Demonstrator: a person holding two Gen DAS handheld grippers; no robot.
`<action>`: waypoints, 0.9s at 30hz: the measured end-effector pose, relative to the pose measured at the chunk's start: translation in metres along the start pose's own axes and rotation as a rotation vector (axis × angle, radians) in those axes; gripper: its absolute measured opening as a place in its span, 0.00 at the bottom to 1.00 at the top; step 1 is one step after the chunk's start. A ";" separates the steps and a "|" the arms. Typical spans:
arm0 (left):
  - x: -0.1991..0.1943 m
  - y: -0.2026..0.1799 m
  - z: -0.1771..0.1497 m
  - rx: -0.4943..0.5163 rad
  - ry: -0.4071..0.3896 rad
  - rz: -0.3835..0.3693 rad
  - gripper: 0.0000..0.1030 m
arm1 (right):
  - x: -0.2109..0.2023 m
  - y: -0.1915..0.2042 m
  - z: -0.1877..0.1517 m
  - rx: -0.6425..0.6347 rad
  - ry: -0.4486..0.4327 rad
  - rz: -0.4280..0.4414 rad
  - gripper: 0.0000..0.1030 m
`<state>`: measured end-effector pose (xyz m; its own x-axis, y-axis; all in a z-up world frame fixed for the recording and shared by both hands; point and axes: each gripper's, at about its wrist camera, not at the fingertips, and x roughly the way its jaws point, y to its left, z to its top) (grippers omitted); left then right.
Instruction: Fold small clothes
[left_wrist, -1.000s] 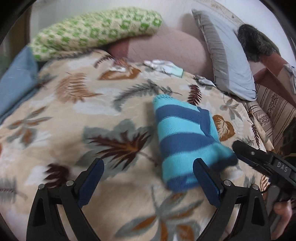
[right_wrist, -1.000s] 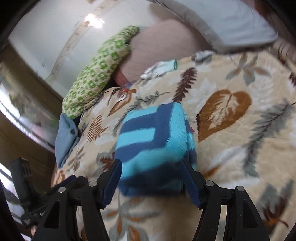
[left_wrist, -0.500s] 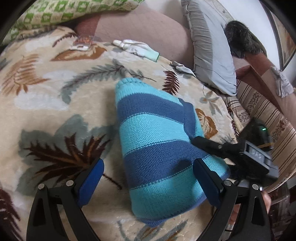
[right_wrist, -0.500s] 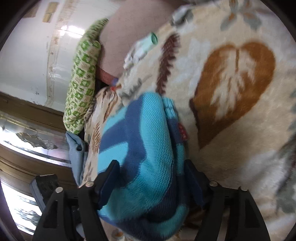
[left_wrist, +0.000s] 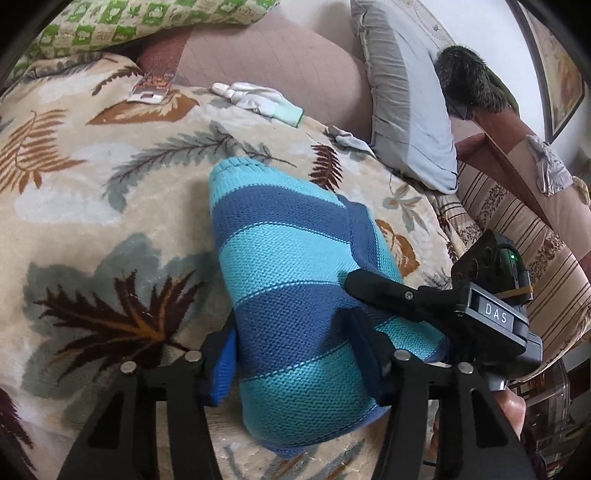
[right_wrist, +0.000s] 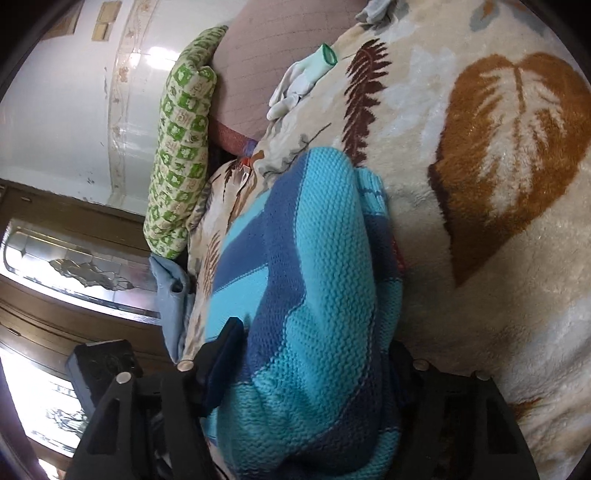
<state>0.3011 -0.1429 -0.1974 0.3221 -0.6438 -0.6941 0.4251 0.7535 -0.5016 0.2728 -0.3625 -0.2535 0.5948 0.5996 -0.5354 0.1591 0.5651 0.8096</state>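
Note:
A folded blue and turquoise striped knit garment (left_wrist: 291, 273) lies on a leaf-patterned blanket (left_wrist: 92, 206). My left gripper (left_wrist: 295, 362) is shut on its near end, one blue pad on each side of the bundle. My right gripper (right_wrist: 310, 373) is shut on the same garment (right_wrist: 314, 295) from the right side. The right gripper's black body also shows in the left wrist view (left_wrist: 443, 302), with one finger lying over the garment's right edge.
A white glove with a green cuff (left_wrist: 258, 99) lies further back on the blanket. A green patterned pillow (left_wrist: 147, 18), a brown cushion (left_wrist: 277, 62) and a grey pillow (left_wrist: 410, 110) stand behind. A striped bedcover (left_wrist: 517, 240) is at the right.
Both grippers moved in onto the garment and their jaws closed from wide open to gripping it. The garment now fills much more of both views.

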 end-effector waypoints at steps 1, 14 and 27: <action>-0.002 0.000 0.001 0.005 -0.006 0.001 0.54 | -0.001 0.002 0.000 0.000 0.000 0.001 0.66; -0.073 0.028 0.007 0.011 -0.145 0.109 0.53 | 0.022 0.072 -0.019 -0.148 -0.028 0.150 0.65; -0.048 0.055 -0.003 -0.047 -0.102 0.255 0.68 | 0.066 0.044 -0.030 -0.016 0.063 0.101 0.66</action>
<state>0.3065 -0.0701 -0.1934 0.4985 -0.4408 -0.7465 0.2802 0.8968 -0.3425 0.2955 -0.2812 -0.2599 0.5561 0.6880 -0.4663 0.0880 0.5092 0.8562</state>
